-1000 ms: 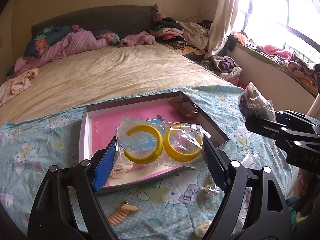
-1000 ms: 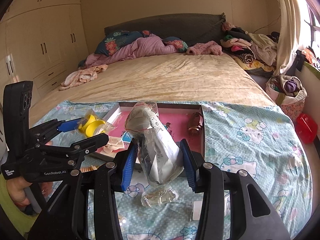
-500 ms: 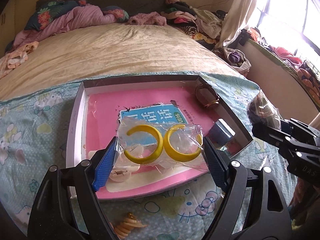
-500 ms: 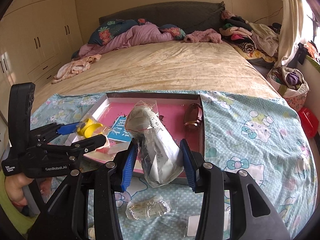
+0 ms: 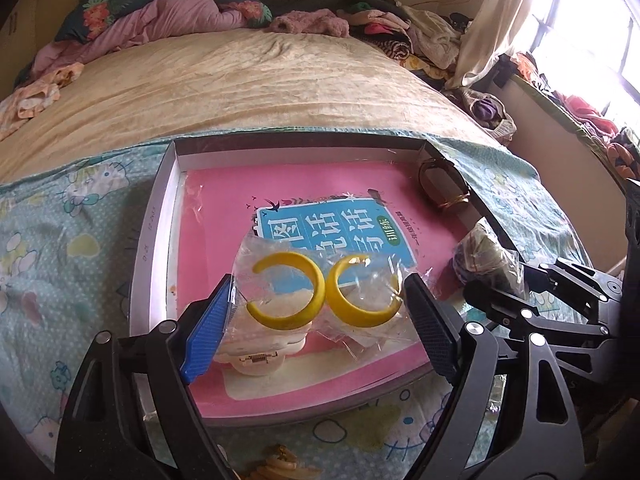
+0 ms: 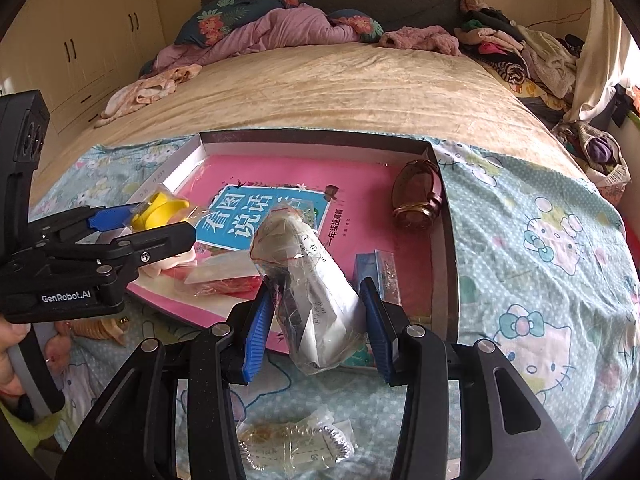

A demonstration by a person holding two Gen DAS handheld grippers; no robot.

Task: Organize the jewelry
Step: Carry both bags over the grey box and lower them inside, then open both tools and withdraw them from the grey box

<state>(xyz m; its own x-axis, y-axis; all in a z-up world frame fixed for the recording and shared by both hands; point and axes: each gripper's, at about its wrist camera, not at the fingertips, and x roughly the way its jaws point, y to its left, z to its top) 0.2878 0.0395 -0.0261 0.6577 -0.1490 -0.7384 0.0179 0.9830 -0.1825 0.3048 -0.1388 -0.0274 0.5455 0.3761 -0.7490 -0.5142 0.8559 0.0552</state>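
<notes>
My left gripper (image 5: 319, 282) hangs low over the near left part of the grey tray (image 5: 156, 232). Its jaws are opening slightly, with both pads still touching a clear bag of two yellow hoop earrings (image 5: 288, 312). In the right wrist view this gripper (image 6: 160, 220) shows at the left with the yellow hoops (image 6: 160, 208) in it. My right gripper (image 6: 316, 288) is shut on a clear bag of dark jewellery and folded paper (image 6: 304, 264), above the tray's near edge (image 6: 444, 240). A pink book (image 5: 320, 184) lines the tray.
In the tray lie a brown-strapped watch (image 6: 416, 200), a small blue box (image 6: 368, 264), a red-filled bag (image 6: 224, 284) and a white clip (image 5: 256, 356). On the cartoon-cat blanket in front lie a bag of silver jewellery (image 6: 292, 440) and a beige beaded piece (image 6: 104, 328). Clothes are piled at the bed's far end.
Both grippers have come forward and down with their bags; the tray now fills the middle of both views and the bags hang over it.
</notes>
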